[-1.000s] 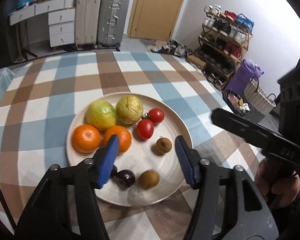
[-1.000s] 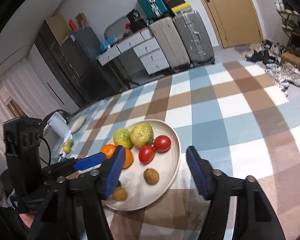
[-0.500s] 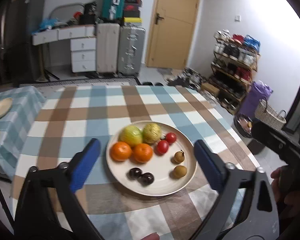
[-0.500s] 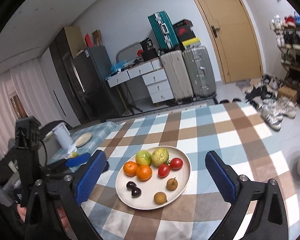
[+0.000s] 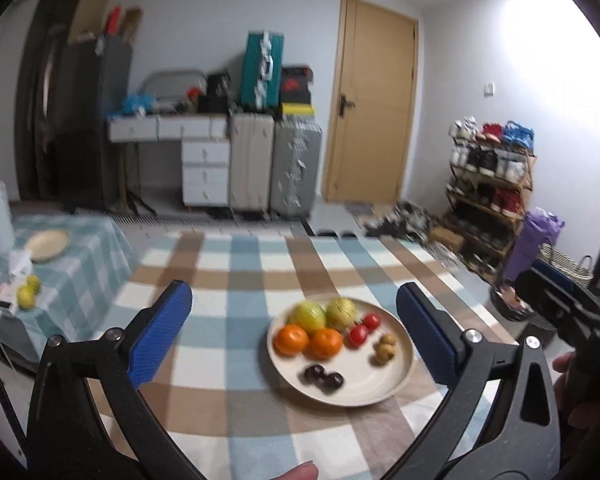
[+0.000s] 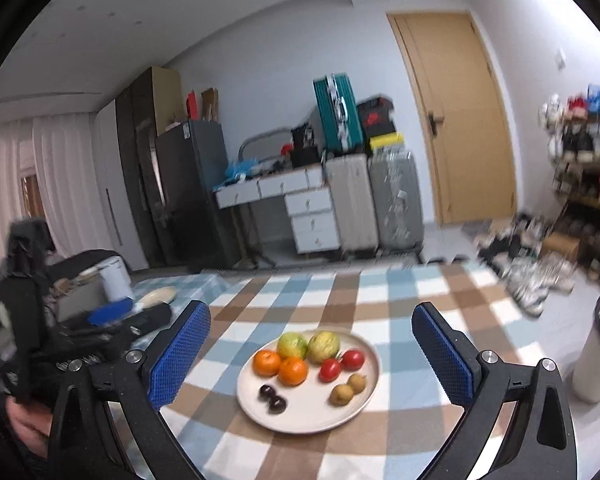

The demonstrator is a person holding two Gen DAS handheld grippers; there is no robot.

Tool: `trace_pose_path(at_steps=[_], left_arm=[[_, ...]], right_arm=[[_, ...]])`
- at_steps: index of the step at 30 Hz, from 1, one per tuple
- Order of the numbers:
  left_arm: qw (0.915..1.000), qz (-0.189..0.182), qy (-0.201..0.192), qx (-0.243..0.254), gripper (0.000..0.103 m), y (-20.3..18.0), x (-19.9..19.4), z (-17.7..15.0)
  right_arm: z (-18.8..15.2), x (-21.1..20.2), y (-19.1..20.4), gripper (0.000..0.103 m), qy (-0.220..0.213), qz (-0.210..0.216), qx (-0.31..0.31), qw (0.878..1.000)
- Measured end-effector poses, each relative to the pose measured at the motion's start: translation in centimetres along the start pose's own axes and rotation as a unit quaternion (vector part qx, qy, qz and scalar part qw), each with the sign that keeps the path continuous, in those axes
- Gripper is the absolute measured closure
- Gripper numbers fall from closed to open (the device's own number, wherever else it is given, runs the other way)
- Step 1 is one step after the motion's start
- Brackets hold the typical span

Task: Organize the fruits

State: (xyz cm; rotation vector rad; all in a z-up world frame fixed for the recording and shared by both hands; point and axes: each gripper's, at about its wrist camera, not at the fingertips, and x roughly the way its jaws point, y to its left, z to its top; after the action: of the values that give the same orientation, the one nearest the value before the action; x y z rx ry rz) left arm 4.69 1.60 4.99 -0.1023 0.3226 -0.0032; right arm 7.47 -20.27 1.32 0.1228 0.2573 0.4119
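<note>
Checked tablecloth [image 6: 380,296] bears round plate [image 6: 364,408] at centre. Green-yellow fruits [image 6: 292,345] far, oranges [image 6: 266,362] left: firm, grip across middle. Tomatoes [image 6: 329,370], dark plums [image 6: 266,392] soft, bruisable. Left gripper [image 5: 294,344], right gripper [image 6: 311,364]: jaws just opened wide, empty.

My left gripper [image 5: 294,332] hangs above the checked table [image 5: 240,280], its blue fingers [image 5: 160,338] spread wide with nothing between them, the jaws having just been opening. Beyond them sits the cream plate [image 5: 384,390] with two green-yellow fruits [image 5: 326,314], two oranges [image 5: 308,342], two tomatoes [image 5: 364,328], two brown fruits [image 5: 384,348] and two dark plums [image 5: 323,376], each pair side by side. My right gripper [image 5: 560,300] shows at the right edge.
</note>
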Motion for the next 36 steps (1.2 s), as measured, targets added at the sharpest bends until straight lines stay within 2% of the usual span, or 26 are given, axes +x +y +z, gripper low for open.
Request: trace_pose_path(at_steps=[7, 15, 21, 36], left_arm=[[0.9983, 0.03, -0.04, 0.03, 0.001, 0.3, -2.9, -1.2], [0.996, 0.06, -0.057, 0.033, 0.001, 1.6, -3.5, -3.8], [0.996, 0.065, -0.048, 0.038, 0.001, 2.1, -1.8, -5.4], [0.9974, 0.059, 0.003, 0.042, 0.001, 2.2, 2.5, -8.8]], right_arm=[[-1.5, -1.6, 1.7, 0.0, -0.044, -0.024, -0.042, 0.998], [-3.1, -2.6, 2.0, 0.0, -0.051, -0.041, -0.061, 0.996], [-4.2, -2.5, 2.1, 0.0, -0.052, -0.048, -0.076, 0.995], [-7.3, -0.4, 0.1, 0.0, -0.013, -0.053, -0.056, 0.997]])
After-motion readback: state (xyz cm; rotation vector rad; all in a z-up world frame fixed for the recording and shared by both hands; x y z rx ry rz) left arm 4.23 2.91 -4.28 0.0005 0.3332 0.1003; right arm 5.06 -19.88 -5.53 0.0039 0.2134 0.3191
